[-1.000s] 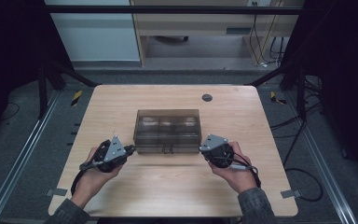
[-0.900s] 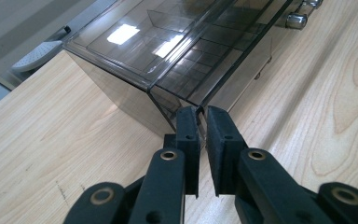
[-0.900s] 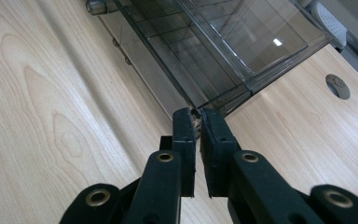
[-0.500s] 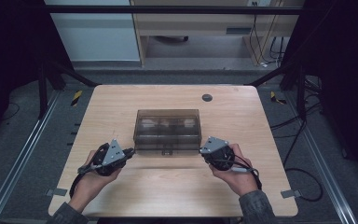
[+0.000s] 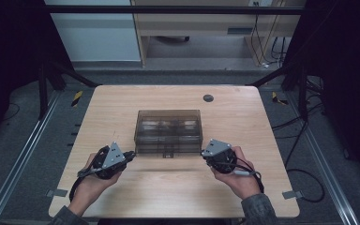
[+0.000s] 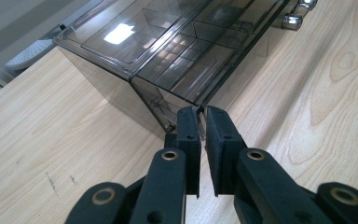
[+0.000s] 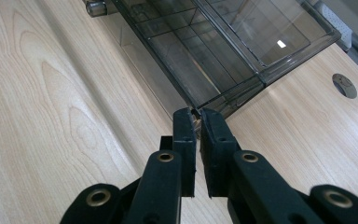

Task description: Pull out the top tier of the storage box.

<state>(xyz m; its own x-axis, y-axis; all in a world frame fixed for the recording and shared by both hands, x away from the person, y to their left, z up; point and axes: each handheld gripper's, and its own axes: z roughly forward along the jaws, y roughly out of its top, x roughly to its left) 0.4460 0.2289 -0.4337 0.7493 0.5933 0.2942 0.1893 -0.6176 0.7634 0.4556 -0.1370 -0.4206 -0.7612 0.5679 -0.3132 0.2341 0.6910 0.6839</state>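
We work at a pale wood-grain worktop with a small round dark cap set into its far side; around it the room is dim, with grey floor, metal rails, and a light cabinet and desk beyond. A smoky, see-through drawer box sits near the middle of the worktop, its drawers carrying small metal knobs (their contents are too dim to make out). Our left gripper rests just at the box's near left corner, and our right gripper at its near right corner. Each gripper is clenched almost fully, with a slim gap left and nothing grasped; the tips lie right at the box's lower front corners.
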